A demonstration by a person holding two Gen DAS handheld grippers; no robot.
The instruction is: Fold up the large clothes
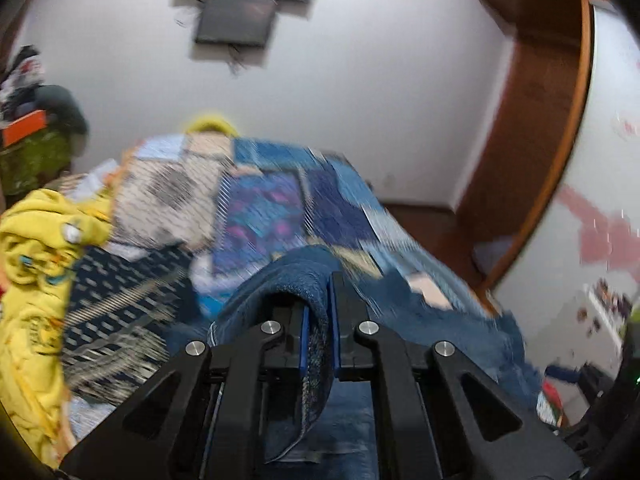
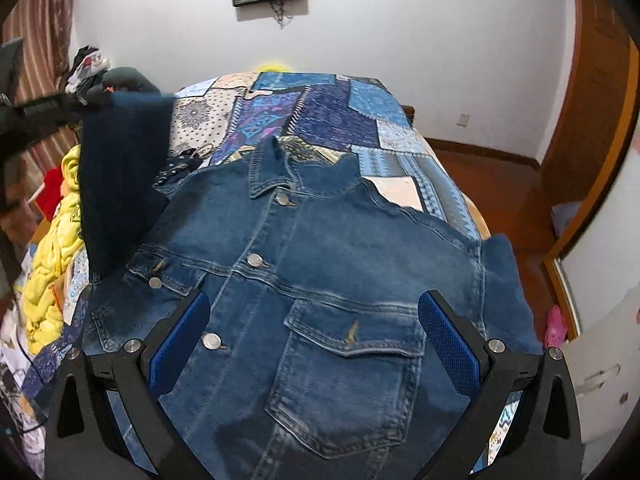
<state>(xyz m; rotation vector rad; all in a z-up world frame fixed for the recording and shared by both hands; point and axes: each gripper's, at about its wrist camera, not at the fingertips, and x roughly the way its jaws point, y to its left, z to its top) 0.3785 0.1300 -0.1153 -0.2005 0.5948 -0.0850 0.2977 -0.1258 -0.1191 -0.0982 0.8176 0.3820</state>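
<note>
My left gripper (image 1: 318,316) is clamped on a fold of the denim jacket (image 2: 320,280) sleeve (image 2: 120,176), held raised above the bed. The jacket lies front-up on the patchwork bedspread (image 2: 360,104) (buttons fastened). My right gripper (image 2: 316,344) hovers over its chest pocket (image 2: 348,376), fingers spread wide apart, holding nothing.

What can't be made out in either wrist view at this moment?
- Left wrist: motion blur smears the patchwork bedspread; the left gripper covers the blue denim jacket sleeve end it clamps.
- Right wrist: the jacket hem is cut off by the bottom edge behind the open right gripper.
</note>
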